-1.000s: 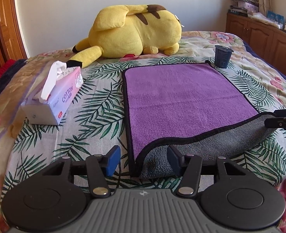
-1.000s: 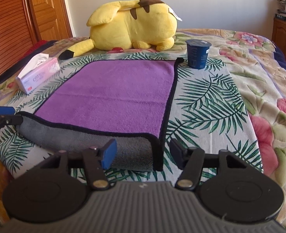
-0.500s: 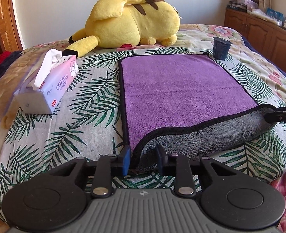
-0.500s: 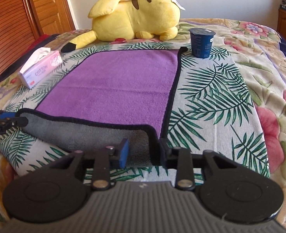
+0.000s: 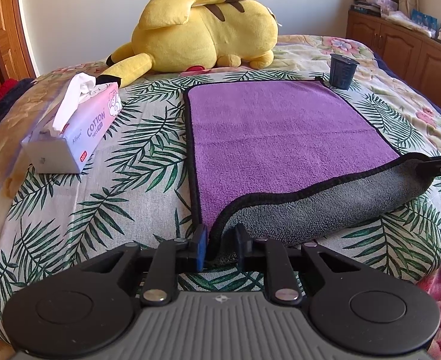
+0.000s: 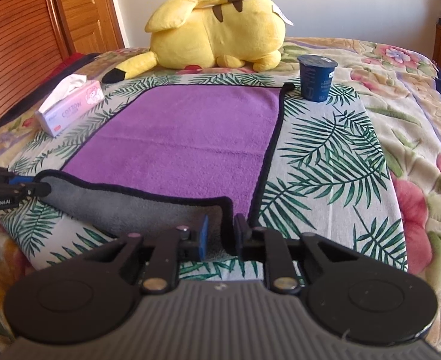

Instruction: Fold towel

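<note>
A purple towel (image 5: 274,138) with a grey underside and black trim lies flat on the bed; it also shows in the right wrist view (image 6: 190,138). Its near edge is rolled up, grey side out. My left gripper (image 5: 220,246) is shut on the towel's near left corner. My right gripper (image 6: 220,237) is shut on the near right corner. Each gripper shows at the edge of the other's view, the right gripper (image 5: 439,166) at the far right and the left gripper (image 6: 13,187) at the far left.
A yellow plush toy (image 5: 202,33) lies at the head of the bed. A tissue pack (image 5: 76,126) sits left of the towel. A dark blue cup (image 5: 343,70) stands by the towel's far right corner. Wooden cabinets (image 5: 406,48) line the right wall.
Both grippers went from open around the towel's near corners to shut on them. The near edge has lifted slightly and both views have moved forward.
</note>
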